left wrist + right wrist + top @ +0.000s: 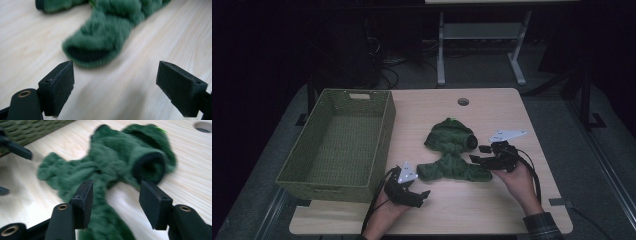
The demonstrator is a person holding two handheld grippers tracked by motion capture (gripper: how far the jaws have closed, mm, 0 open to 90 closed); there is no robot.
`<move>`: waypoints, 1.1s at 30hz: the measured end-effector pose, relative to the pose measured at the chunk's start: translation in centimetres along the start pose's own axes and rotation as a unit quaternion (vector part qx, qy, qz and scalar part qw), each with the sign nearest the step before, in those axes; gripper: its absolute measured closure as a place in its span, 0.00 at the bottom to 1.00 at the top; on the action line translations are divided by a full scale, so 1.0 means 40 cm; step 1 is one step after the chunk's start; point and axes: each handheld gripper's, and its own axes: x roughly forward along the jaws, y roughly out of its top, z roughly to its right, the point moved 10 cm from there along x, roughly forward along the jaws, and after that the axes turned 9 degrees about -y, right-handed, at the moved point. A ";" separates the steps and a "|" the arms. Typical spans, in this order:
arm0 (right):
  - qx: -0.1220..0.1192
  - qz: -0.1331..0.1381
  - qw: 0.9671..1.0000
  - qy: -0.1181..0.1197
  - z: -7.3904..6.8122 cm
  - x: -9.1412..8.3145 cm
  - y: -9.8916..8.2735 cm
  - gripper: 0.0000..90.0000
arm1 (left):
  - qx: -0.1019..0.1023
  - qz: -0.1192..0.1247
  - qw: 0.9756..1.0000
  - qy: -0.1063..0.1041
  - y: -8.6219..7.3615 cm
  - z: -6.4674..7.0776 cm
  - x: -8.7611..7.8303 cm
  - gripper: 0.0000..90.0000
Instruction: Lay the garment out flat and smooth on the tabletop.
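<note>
A dark green fuzzy garment [452,145] lies crumpled in the middle of the wooden table [492,210]. My left gripper [422,186] sits at its near-left end. In the left gripper view that gripper [125,87] is open and empty, with a sleeve cuff [95,50] just ahead of it. My right gripper [478,154] is at the garment's right side. In the right gripper view its jaws [116,200] stand apart over a strip of the green cloth [107,225], and bare table shows beside the right pad [155,205]. A dark-lined cuff opening [148,167] lies just beyond.
A green woven basket [327,192] stands empty along the table's left side, and its wall [32,127] is in the right gripper view. A round cable hole [463,101] sits near the far edge. Beyond the table are desk legs [441,50] and cables on the floor.
</note>
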 end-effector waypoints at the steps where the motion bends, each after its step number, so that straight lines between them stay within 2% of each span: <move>1: -0.005 0.001 1.000 0.003 -0.013 0.002 0.003 0.50 | 0.001 -0.002 1.000 0.002 -0.011 0.002 0.001 0.16; 5: -0.025 0.004 0.999 0.021 -0.073 0.015 0.019 0.52 | 0.005 -0.017 1.000 0.000 -0.032 0.005 0.002 0.16; 7: -0.034 0.005 0.999 0.029 -0.100 0.021 0.026 0.54 | 0.000 -0.013 1.000 -0.005 -0.032 0.010 0.005 0.15; 11: -0.049 0.006 0.998 0.045 -0.155 0.035 0.038 0.60 | 0.008 -0.006 1.000 -0.009 -0.037 0.015 0.002 0.14; 17: -0.076 0.000 0.995 0.072 -0.225 0.064 0.047 0.69 | 0.014 -0.004 1.000 -0.020 -0.045 0.028 -0.003 0.14; 22: -0.098 0.003 0.991 0.088 -0.284 0.089 0.062 0.74 | 0.014 -0.001 1.000 -0.019 -0.046 0.030 -0.004 0.14; 26: -0.115 -0.001 0.989 0.097 -0.324 0.115 0.069 0.78 | 0.015 -0.003 1.000 -0.018 -0.047 0.029 -0.005 0.15; 28: -0.114 -0.005 0.988 0.100 -0.334 0.122 0.068 0.79 | 0.015 -0.002 1.000 -0.018 -0.047 0.029 -0.005 0.15; 30: -0.129 -0.009 0.986 0.104 -0.351 0.141 0.067 0.82 | 0.016 -0.003 1.000 -0.018 -0.047 0.029 -0.005 0.15; 32: -0.119 -0.014 0.987 0.110 -0.367 0.150 0.066 0.83 | 0.016 -0.004 1.000 -0.018 -0.047 0.029 -0.005 0.15; 33: -0.126 -0.013 0.986 0.111 -0.370 0.157 0.066 0.83 | 0.016 -0.005 1.000 -0.019 -0.047 0.029 -0.005 0.15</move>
